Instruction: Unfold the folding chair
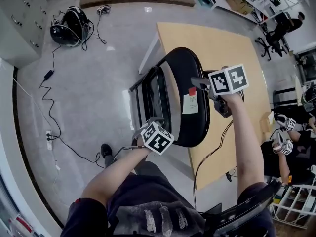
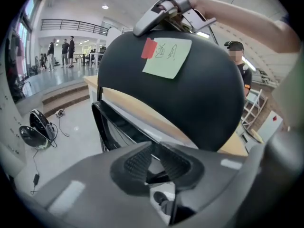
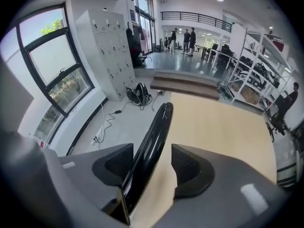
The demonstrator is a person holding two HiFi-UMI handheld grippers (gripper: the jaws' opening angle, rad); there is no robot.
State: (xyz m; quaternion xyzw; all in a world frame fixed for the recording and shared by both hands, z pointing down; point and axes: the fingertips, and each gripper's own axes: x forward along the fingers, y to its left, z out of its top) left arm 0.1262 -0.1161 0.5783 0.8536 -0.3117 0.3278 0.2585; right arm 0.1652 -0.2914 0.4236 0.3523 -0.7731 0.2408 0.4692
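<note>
Our folding chair stands folded beside the bench, so the unfolding is all still to do. Our right gripper straddles its top edge with jaws wide. Our left gripper is closed and empty.

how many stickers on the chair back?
2: a pale green note near the top, a small red tab at its corner. Far side is hidden.

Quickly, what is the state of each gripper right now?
Left gripper: closed, nothing visibly held.
Right gripper: open, jaws either side of the chair backrest edge.
</note>
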